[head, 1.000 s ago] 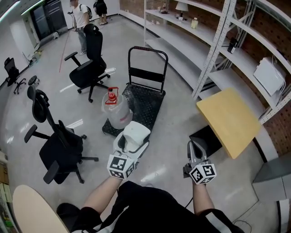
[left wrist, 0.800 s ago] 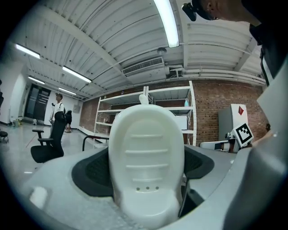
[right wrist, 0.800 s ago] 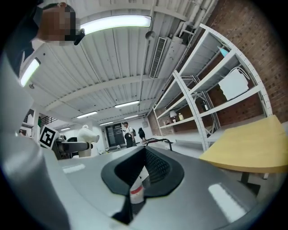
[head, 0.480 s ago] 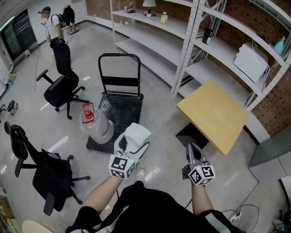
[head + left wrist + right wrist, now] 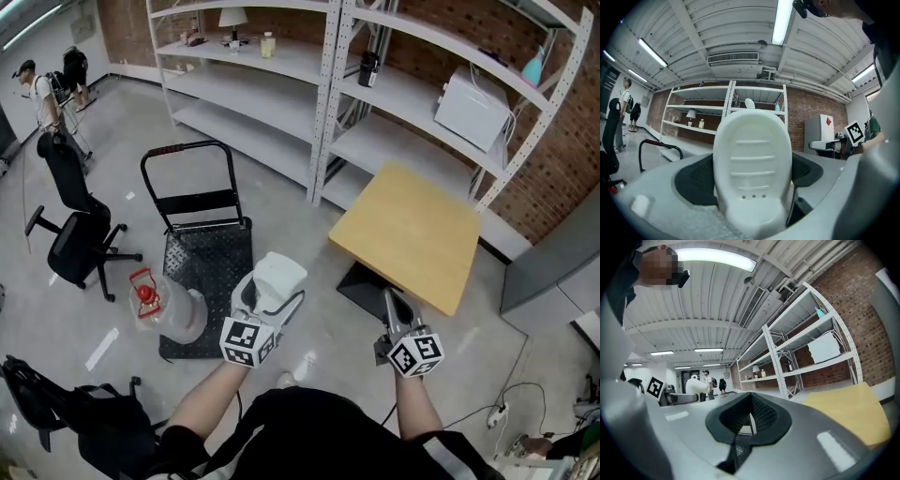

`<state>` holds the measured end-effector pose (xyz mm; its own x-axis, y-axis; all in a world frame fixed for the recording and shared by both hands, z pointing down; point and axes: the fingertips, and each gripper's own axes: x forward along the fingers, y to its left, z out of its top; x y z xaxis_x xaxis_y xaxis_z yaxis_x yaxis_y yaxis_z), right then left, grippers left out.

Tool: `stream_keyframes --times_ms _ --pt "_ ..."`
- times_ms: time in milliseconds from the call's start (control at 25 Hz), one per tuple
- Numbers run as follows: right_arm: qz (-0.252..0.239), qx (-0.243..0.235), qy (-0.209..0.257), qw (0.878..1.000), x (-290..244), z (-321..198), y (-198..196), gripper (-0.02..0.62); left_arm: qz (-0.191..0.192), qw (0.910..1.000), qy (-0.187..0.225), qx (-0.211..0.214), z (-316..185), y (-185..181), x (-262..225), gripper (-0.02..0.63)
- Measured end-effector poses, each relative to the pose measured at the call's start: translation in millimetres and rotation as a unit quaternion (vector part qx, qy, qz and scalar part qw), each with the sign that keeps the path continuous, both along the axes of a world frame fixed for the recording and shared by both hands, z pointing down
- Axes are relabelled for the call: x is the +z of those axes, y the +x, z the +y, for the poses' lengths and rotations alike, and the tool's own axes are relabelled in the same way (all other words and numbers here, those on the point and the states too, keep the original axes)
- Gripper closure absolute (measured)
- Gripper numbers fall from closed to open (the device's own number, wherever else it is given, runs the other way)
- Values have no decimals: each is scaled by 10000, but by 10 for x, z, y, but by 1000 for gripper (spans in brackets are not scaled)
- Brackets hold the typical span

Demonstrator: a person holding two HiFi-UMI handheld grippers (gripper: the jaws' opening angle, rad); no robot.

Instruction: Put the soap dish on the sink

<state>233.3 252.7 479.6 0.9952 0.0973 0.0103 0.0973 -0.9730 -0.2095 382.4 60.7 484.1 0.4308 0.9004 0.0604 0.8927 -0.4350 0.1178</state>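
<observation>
A white oval soap dish [image 5: 278, 276] with ribs and small drain holes stands upright in my left gripper [image 5: 273, 286], which is shut on it. In the left gripper view the soap dish [image 5: 752, 165] fills the middle, clamped between the dark pads. My right gripper [image 5: 392, 307] is held level with it to the right, shut with nothing between its jaws; its black pads [image 5: 749, 417] meet in the right gripper view. No sink shows in any view.
A light wooden table [image 5: 408, 234] stands ahead on the right. A black platform trolley [image 5: 202, 253] and a clear water jug [image 5: 169, 309] are at the left. White metal shelving [image 5: 328, 94] runs along the brick wall. Office chairs [image 5: 70, 239] and people stand far left.
The head view has swung right: trolley, jug and chairs slid left and the shelving and table came nearer the centre. Both grippers keep the same hold and place in the view.
</observation>
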Motion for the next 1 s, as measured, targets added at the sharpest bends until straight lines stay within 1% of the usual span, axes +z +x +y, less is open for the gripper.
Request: stream_keyframes --times_ms 120,240,360,520,600,760,1000 --pt "20 322 -20 9995 -20 121 13 589 -34 9995 -20 302 206 124 37 140" --pt "-27 621 3 9981 38 232 -77 589 -96 9982 1 598 456 175 108 140" --pt "-153 923 54 9956 143 431 -261 589 -157 9959 31 892 761 107 160 140" --pt "-139 1259 167 9918 186 834 -446 589 -149 9931 158 1154 1222 26 182 140" --pt "-114 1346 190 9907 205 1043 -493 589 -118 9922 186 1230 1449 8 190 140" --pt "-62 1363 164 9905 189 1505 -475 589 -64 9917 149 1277 1925 1 139 140" --pt "147 1456 152 9891 98 2330 -574 589 18 9909 117 1342 2743 -93 17 140"
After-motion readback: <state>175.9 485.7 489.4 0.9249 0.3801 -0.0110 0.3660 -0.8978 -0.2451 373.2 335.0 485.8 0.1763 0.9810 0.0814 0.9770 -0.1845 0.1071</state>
